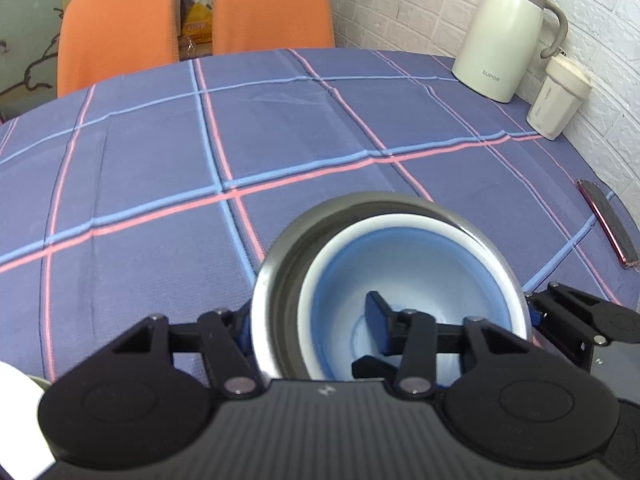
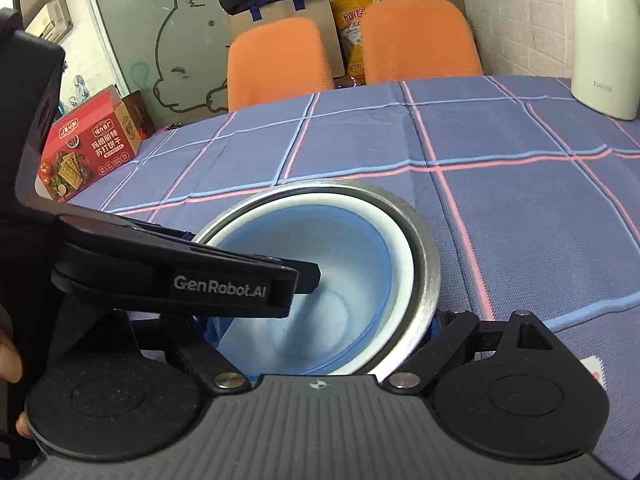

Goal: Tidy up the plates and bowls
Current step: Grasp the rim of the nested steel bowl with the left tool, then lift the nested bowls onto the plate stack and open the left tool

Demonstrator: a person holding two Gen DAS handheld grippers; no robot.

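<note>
A steel bowl holds a white bowl with a blue bowl nested inside. My left gripper straddles the stack's left wall: one finger outside the steel rim, the blue-padded finger inside the blue bowl. In the right wrist view the same stack shows: steel rim, white bowl, blue bowl. My right gripper straddles the stack's right side; its fingertips are hidden below the bowls. The left gripper crosses this view.
A cream thermos jug and a white cup stand at the far right by the brick wall. A phone lies at the right. Two orange chairs stand behind the table. A red cracker box sits far left.
</note>
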